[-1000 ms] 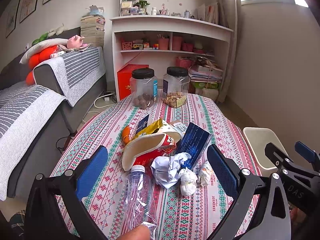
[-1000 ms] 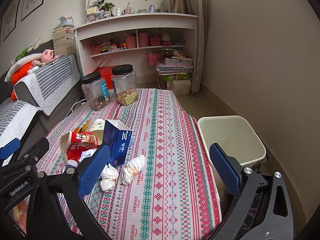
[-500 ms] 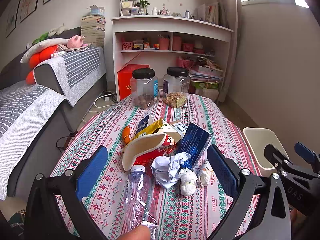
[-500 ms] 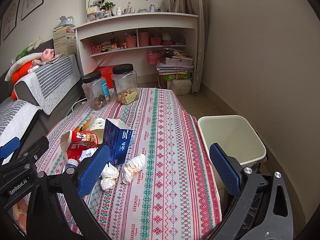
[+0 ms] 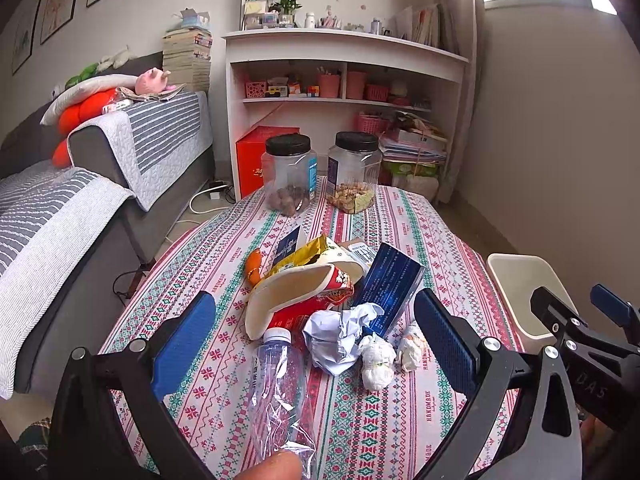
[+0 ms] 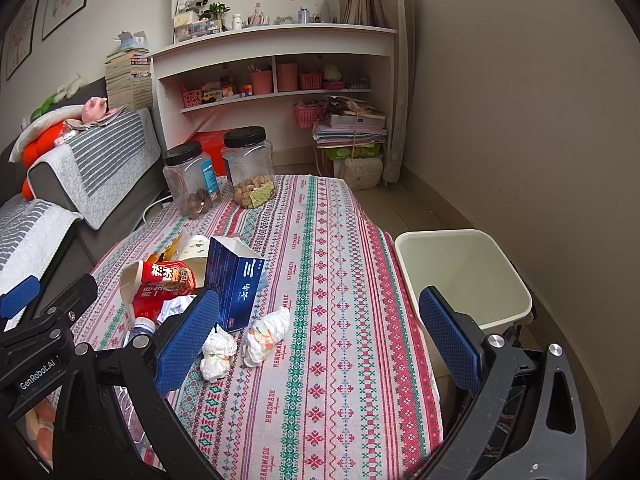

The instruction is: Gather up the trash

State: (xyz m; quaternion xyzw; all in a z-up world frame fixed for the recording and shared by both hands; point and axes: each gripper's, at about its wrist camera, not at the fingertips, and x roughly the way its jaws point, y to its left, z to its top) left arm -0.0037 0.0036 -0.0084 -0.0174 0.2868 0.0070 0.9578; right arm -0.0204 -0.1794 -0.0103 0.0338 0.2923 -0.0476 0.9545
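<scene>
Trash lies piled on the patterned tablecloth [image 5: 372,432]: a crushed clear bottle [image 5: 280,392], a red-and-white paper cup [image 5: 296,300], a crumpled paper ball [image 5: 340,332], two small tissue wads [image 5: 376,360], a dark blue box [image 5: 392,288] and a yellow wrapper [image 5: 308,254]. My left gripper [image 5: 314,344] is open above the bottle and paper ball. My right gripper [image 6: 316,340] is open over the table's right half, with the tissue wads [image 6: 266,336] and the blue box [image 6: 236,280] by its left finger. The white bin [image 6: 464,272] stands beside the table's right edge.
Two black-lidded clear jars [image 5: 290,176] [image 5: 354,174] stand at the table's far end. A grey sofa [image 5: 80,184] runs along the left. A white shelf unit [image 5: 340,92] stands behind. The wall is close on the right.
</scene>
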